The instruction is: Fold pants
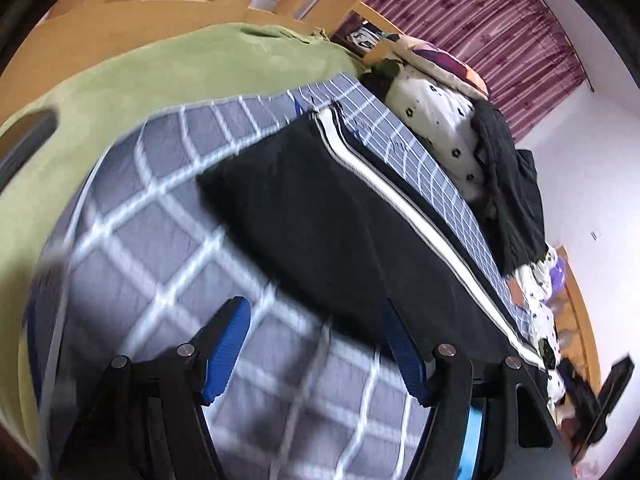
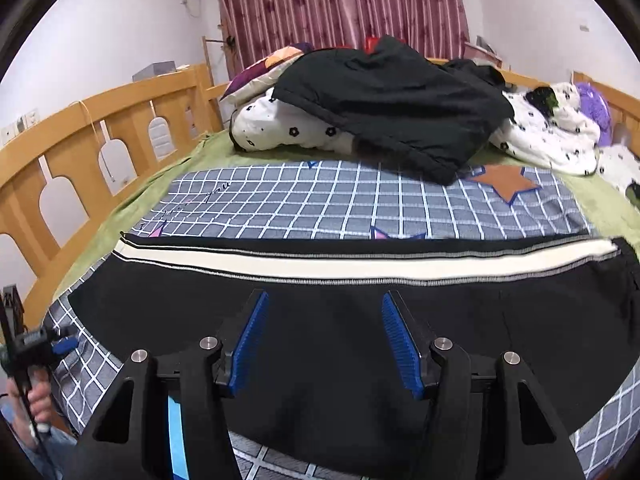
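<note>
One pair of black pants [image 2: 320, 340] lies flat on the bed, spread lengthwise across a grey quilt [image 2: 320, 204] printed with a white grid and star patches. The fabric is matte and smooth, with one broad white side stripe [image 2: 360, 266] edged by thin grey ribbed lines running along the far side. Under the quilt lies a green sheet [image 1: 120, 92] of soft, slightly napped cloth.

Two tools are present. The right tool [image 2: 322, 344] hangs just above the middle of the pants, jaws released and well apart, nothing pinched between its ribbed blue pads [image 2: 250, 344]. The left tool [image 1: 316, 350], seen in its own blurred view, is likewise released: one pad [image 1: 226, 354] is over bare quilt, the other [image 1: 404, 356] at the near edge of the pants; whether that pad touches the cloth cannot be told. In the right wrist view the left tool [image 2: 36, 346] appears at the lower left edge, gripped by a hand [image 2: 38, 402], beside the end of the pants.

At the far side of the bed are one crumpled black garment [image 2: 400, 108], one white bedding heap with small black flowers [image 2: 300, 128], and one wooden rail [image 2: 100, 136] with arched cut-outs. Striped maroon curtains [image 2: 340, 4] hang behind.
</note>
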